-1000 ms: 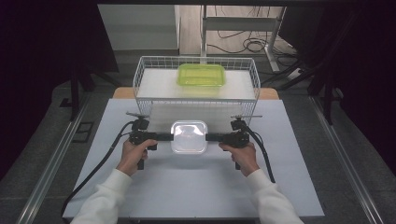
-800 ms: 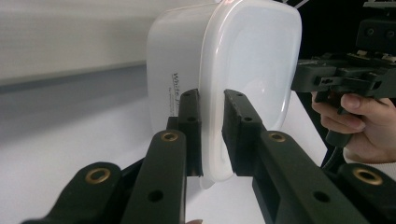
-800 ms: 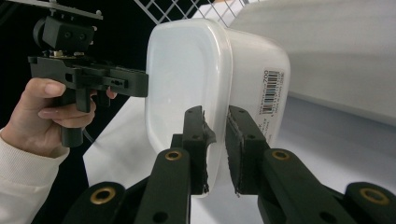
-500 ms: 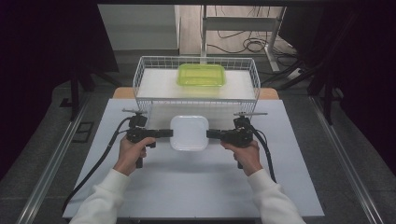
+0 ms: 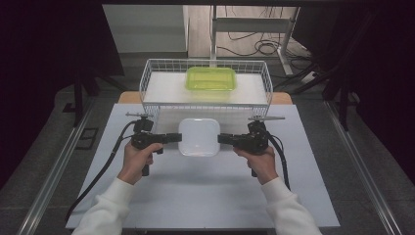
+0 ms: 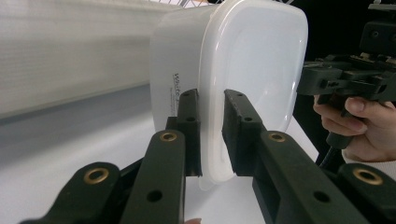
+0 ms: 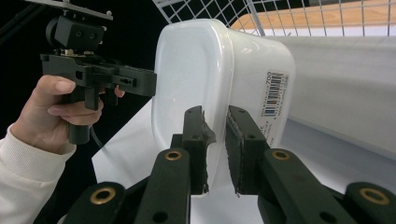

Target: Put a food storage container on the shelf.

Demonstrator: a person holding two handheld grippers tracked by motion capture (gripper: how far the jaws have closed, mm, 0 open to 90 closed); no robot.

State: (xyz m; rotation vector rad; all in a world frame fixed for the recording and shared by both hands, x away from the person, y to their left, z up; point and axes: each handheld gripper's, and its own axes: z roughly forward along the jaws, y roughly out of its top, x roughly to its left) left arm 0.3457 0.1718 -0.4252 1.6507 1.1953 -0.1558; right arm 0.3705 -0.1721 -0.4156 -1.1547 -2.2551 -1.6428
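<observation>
A person lifts a lidded white plastic container (image 5: 199, 137) off the white worktop (image 5: 205, 196) with both hands, each working a pair of tongs. The left tongs (image 5: 179, 138) are clamped on the container's left rim and the right tongs (image 5: 220, 139) on its right rim, so the box hangs between them, level, lid up, in front of the white wire basket (image 5: 156, 88). In the left gripper view the two black pads (image 6: 189, 126) pinch the lid's lip edge-on; in the right gripper view the toothed pads (image 7: 198, 135) do the same on the opposite lip, with a barcode label on the container's side wall.

The relation that counts for the coming move: the basket stands just beyond the container, farther from the person, and its long axis runs across the worktop, parallel to the line between the two tongs. A green lidded container (image 5: 210, 78) already lies inside, toward the back. Both hands sit equally near, one at each end, so the load should travel forward and over the near wire wall as a shared carry.

Compared with a second ago, the container is higher and closer to the basket's near wall, and the hands have risen with it; the grip on both rims looks unchanged.
</observation>
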